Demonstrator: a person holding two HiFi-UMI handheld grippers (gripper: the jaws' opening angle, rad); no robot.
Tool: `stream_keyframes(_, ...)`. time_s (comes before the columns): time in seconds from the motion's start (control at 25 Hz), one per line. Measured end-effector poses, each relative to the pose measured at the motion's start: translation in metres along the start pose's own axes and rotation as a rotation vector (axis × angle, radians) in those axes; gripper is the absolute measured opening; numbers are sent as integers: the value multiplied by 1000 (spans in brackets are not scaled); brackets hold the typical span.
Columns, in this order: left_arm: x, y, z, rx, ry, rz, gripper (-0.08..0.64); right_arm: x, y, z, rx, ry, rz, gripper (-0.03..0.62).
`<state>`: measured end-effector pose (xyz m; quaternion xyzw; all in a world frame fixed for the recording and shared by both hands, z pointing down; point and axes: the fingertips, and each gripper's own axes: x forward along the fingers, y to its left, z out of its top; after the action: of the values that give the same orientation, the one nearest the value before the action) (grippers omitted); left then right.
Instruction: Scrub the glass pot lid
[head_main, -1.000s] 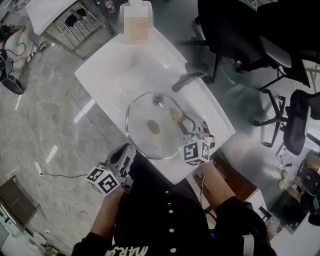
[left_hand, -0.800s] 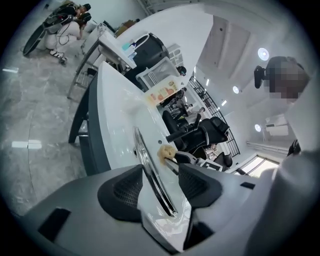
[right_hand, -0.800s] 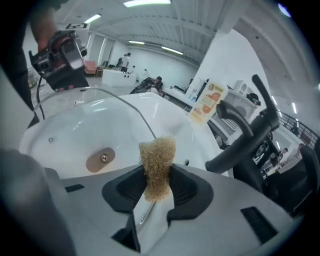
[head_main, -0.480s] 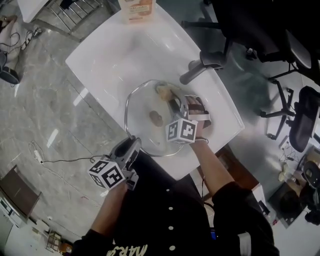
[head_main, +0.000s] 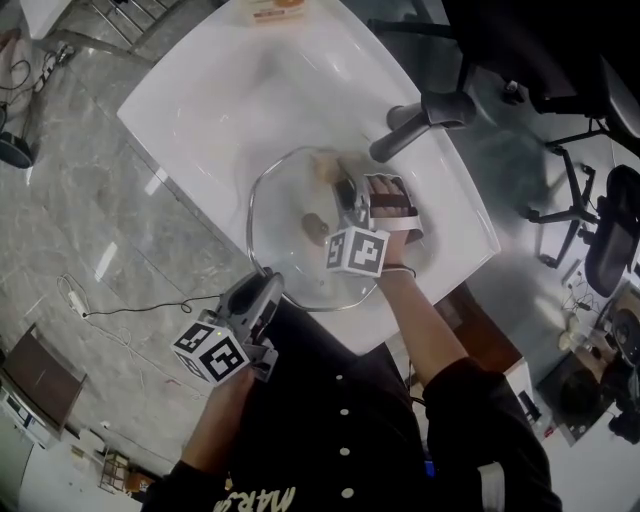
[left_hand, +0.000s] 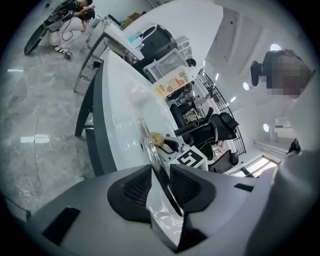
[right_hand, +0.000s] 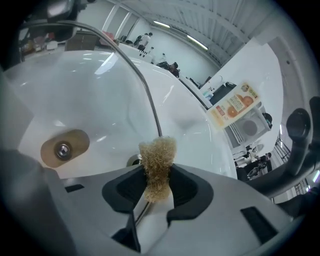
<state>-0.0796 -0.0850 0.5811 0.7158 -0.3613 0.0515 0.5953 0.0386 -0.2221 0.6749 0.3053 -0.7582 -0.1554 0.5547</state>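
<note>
Head view: the glass pot lid lies in the white basin, its knob near the middle, and both grippers are now on it.

Left gripper: a second ago it sat short of the lid's near rim. It has since dropped to the rim, and its jaws have just opened wide and then closed in a little. In the left gripper view the rim runs edge-on between the two fingers, and both pads appear to bear on it. Finding: the lid is pinched at its near edge and steadied.

Right gripper: a second ago it was at the lid's right edge. It has since crossed above the glass to the far side, past the knob. Its fingers are clamped on a tan fibrous scrubber, which juts beyond the fingertips. In the right gripper view the lid's metal rim curves down to the scrubber's tip, and the knob lies to the left of the fingers. Contact between scrubber and glass appears likely but is not confirmed.

Assessment: lid secured and tool positioned, so scrubbing is at its start. Risk: the smooth domed glass may slide or pivot in a one-edge pinch under scrubbing pressure.
</note>
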Motion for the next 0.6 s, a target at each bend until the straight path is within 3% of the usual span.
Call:
stream_keyframes(0.24,-3,-1,1,25,13,-1,134,-8,23,-9,-50,55,105,146)
stream_keyframes(0.6,0,0,-1,44,-1,4,132,-25,42,-32,-102,135,192,144)
